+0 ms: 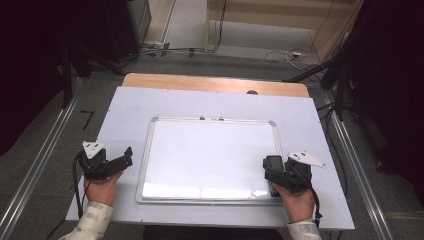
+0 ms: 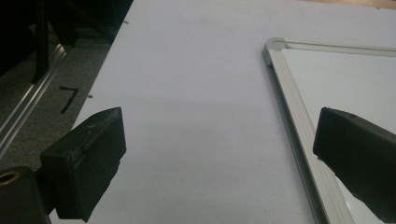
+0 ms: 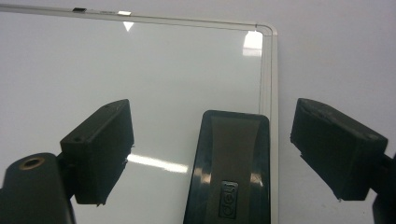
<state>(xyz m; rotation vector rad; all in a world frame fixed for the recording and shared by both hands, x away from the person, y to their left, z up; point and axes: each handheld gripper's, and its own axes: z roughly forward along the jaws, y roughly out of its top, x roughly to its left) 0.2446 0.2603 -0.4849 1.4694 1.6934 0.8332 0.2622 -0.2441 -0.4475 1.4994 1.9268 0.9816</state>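
Note:
A white whiteboard [image 1: 210, 150] with a silver frame lies flat in the middle of the table. On its right edge rests a black eraser [image 3: 231, 168], lengthwise along the frame. My right gripper [image 3: 212, 105] stands open around the eraser, one jaw on each side, with a gap between each pad and the eraser. In the high view the right gripper [image 1: 272, 161] sits over the board's lower right corner. My left gripper [image 1: 127, 156] is left of the board, open, with nothing between its jaws. In its own view the left gripper [image 2: 219, 116] spans bare table and the board's left frame [image 2: 292, 107].
A white sheet [image 1: 130, 105] covers the table, and a strip of wood [image 1: 215, 82] shows along its far edge. Metal rails [image 1: 45, 160] run on the floor at both sides. Cables and dark stands [image 1: 330, 70] lie beyond the table.

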